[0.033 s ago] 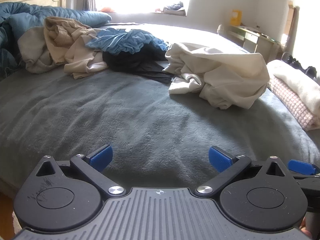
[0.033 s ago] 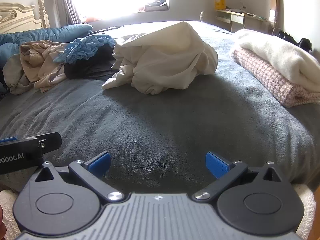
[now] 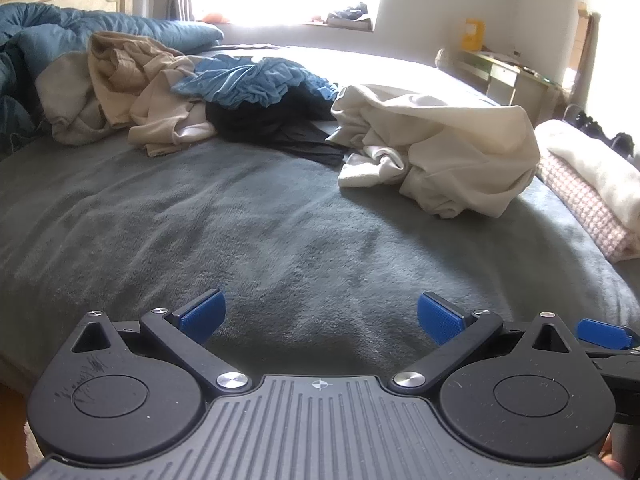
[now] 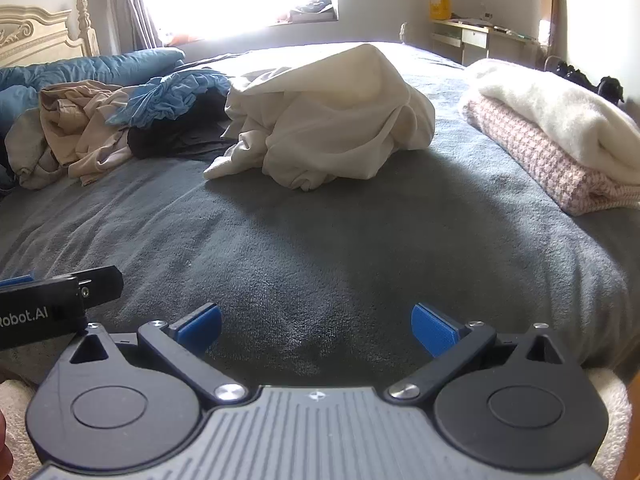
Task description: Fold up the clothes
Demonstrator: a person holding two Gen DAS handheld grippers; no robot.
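A crumpled cream garment lies on the dark grey bed cover, ahead and slightly right of both grippers. Farther back on the left is a heap made of a beige garment, a blue one and a black one. My left gripper hovers open at the bed's near edge with nothing between its blue pads. Close beside it on the right, my right gripper is open and empty too.
A folded stack, a white fluffy piece on a pink checked one, sits at the bed's right edge. A blue duvet and a headboard are at far left. A desk stands by the back wall under a bright window.
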